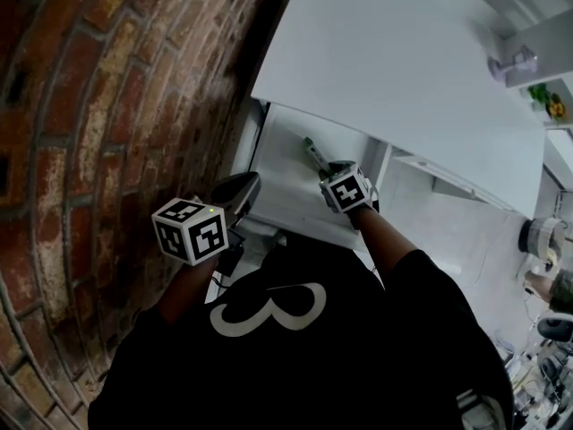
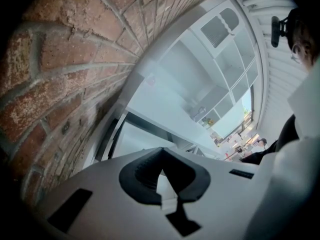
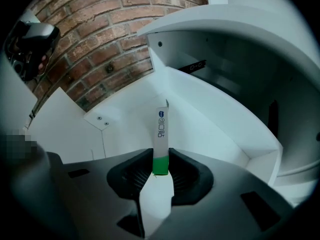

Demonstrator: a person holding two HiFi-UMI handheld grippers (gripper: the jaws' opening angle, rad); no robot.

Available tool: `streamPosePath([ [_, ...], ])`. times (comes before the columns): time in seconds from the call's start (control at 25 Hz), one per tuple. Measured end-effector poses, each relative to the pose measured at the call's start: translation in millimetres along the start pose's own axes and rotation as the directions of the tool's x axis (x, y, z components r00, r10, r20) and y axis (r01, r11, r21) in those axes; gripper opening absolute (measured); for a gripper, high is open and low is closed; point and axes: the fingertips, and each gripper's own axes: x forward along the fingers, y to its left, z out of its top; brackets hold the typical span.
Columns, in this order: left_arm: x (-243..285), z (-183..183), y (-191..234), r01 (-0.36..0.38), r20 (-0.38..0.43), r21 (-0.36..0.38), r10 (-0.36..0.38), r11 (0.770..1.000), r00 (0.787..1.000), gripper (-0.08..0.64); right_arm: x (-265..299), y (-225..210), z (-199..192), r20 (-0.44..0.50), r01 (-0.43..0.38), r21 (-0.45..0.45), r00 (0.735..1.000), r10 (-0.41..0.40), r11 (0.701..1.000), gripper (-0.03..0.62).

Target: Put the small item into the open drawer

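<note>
Jaws of my right gripper clenched on the green end of the small item, a slim white strip with blue print near its far tip. Strip stands out straight ahead of the pads, over the inside of the open drawer and pointing toward its back corner; cannot tell whether the tip touches the drawer. Drawer sits pulled out under the white bench. Left gripper held apart at the drawer's left, just beside the brick wall, jaws together, nothing between them.
</note>
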Motion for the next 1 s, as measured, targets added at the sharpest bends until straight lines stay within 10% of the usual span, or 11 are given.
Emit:
streamPosePath([
  [0.44, 1.7, 0.9, -2.9, 0.008, 0.000, 0.002, -0.008, 1.000, 1.000, 0.002, -5.0, 18.0, 9.7, 0.049, -0.132, 0.054, 0.990, 0.129, 0.990, 0.352],
  [0.76, -0.9, 0.5, -18.0, 0.046, 0.005, 0.020, -0.046, 0.999, 0.999, 0.002, -59.2, 6.9, 22.0, 0.177, -0.100, 0.126, 0.981, 0.077, 0.987, 0.314],
  [1.0, -10.9, 2.0, -44.4, 0.103, 0.021, 0.063, -0.105, 0.993, 0.994, 0.002, -142.6, 33.2, 52.7, 0.406, -0.194, 0.174, 0.907, 0.109, 0.965, 0.216],
])
